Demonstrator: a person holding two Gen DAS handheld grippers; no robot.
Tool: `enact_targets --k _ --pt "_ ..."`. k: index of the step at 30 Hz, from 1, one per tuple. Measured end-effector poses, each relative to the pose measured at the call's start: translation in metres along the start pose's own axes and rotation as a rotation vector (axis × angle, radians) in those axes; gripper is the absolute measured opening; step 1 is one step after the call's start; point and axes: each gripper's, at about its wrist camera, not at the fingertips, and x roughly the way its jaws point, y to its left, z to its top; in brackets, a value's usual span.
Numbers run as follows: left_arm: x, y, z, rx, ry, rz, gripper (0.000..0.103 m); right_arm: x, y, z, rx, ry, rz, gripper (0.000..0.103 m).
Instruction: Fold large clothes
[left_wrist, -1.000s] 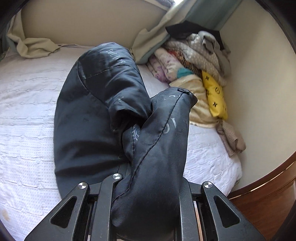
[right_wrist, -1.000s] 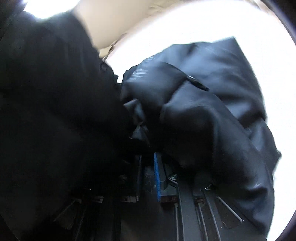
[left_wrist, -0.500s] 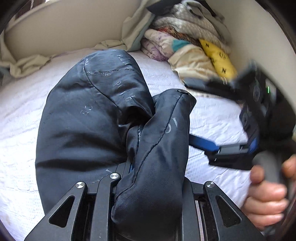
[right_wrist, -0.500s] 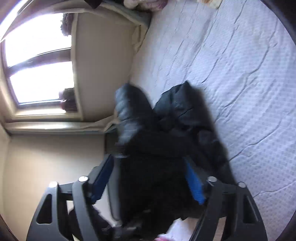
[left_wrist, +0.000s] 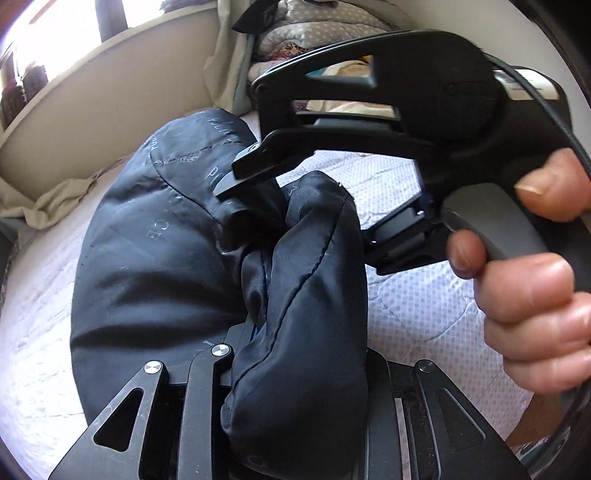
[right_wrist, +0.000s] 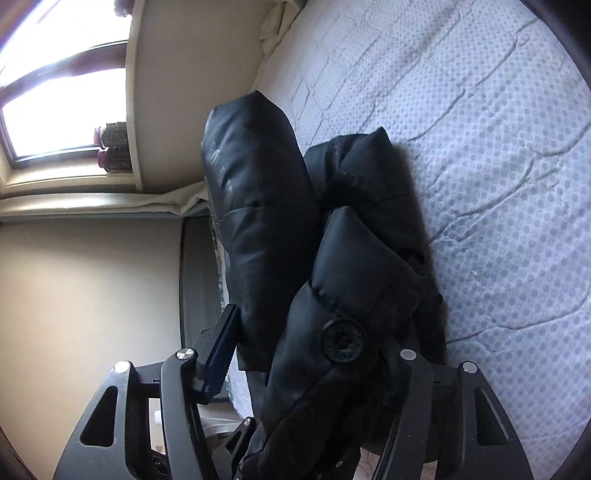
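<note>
A dark navy puffer jacket (left_wrist: 155, 266) lies bunched on the white quilted bed (left_wrist: 424, 314). My left gripper (left_wrist: 295, 332) is shut on a thick fold of it; the fabric hides the fingertips. My right gripper (left_wrist: 251, 177) reaches in from the right, held by a hand (left_wrist: 535, 295), its upper finger (left_wrist: 258, 162) resting on the jacket's top. In the right wrist view the jacket (right_wrist: 332, 258) fills the space between the wide-apart fingers of my right gripper (right_wrist: 314, 350); the blue pad (right_wrist: 221, 343) on the left finger stands clear of the cloth.
A pile of folded clothes and blankets (left_wrist: 306, 33) sits in the far corner by the wall. A curtain (left_wrist: 229, 55) hangs beside it. A window with a sill (right_wrist: 55, 110) is on the left. The bed's edge (right_wrist: 199, 277) drops beside the jacket.
My right gripper has swung in from the right and come over the jacket next to my left gripper, with its fingers spread around the bundle. My left gripper keeps its hold.
</note>
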Motion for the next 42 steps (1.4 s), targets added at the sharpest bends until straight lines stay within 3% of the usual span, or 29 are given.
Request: enact_targets --k 5,7,12,14,16,22,27,32,36,39,40,42 --pt "0.008 -0.004 0.003 0.027 0.043 -0.047 0.039 0.003 -0.009 0.003 -0.031 0.002 -0.092 0.039" --pt "0.005 -0.004 0.005 0.041 0.069 -0.087 0.050 0.000 -0.014 0.002 -0.033 -0.003 -0.122 0.033" --pt "-0.025 0.029 0.013 -0.029 0.127 -0.252 0.064 -0.003 -0.017 -0.004 -0.057 -0.006 -0.169 0.031" --pt "-0.043 0.052 0.013 -0.093 0.133 -0.346 0.065 0.001 -0.012 -0.004 -0.066 -0.012 -0.183 0.030" --pt "-0.061 0.072 0.011 -0.127 0.118 -0.391 0.066 0.002 -0.010 -0.003 -0.064 -0.015 -0.185 0.030" --pt "-0.096 0.119 -0.003 -0.193 -0.019 -0.364 0.068 0.004 0.000 -0.004 -0.088 -0.020 -0.236 0.030" --pt "-0.069 0.132 -0.010 -0.209 0.051 -0.318 0.066 -0.001 0.000 -0.011 -0.092 -0.023 -0.265 0.030" --pt "-0.054 0.120 -0.021 -0.066 0.071 -0.304 0.066 -0.011 -0.002 -0.026 -0.104 -0.031 -0.335 0.030" --pt "-0.048 0.115 -0.037 -0.029 0.054 -0.327 0.066 -0.018 -0.013 -0.036 -0.080 -0.046 -0.372 0.031" --pt "-0.041 0.112 -0.041 -0.018 0.031 -0.320 0.067 -0.019 -0.025 -0.035 -0.054 -0.089 -0.390 0.042" --pt "-0.038 0.113 -0.041 -0.012 0.028 -0.313 0.067 -0.019 -0.027 -0.034 -0.056 -0.106 -0.401 0.051" --pt "-0.035 0.111 -0.042 0.008 0.024 -0.296 0.067 -0.022 -0.030 -0.033 -0.058 -0.136 -0.399 0.056"
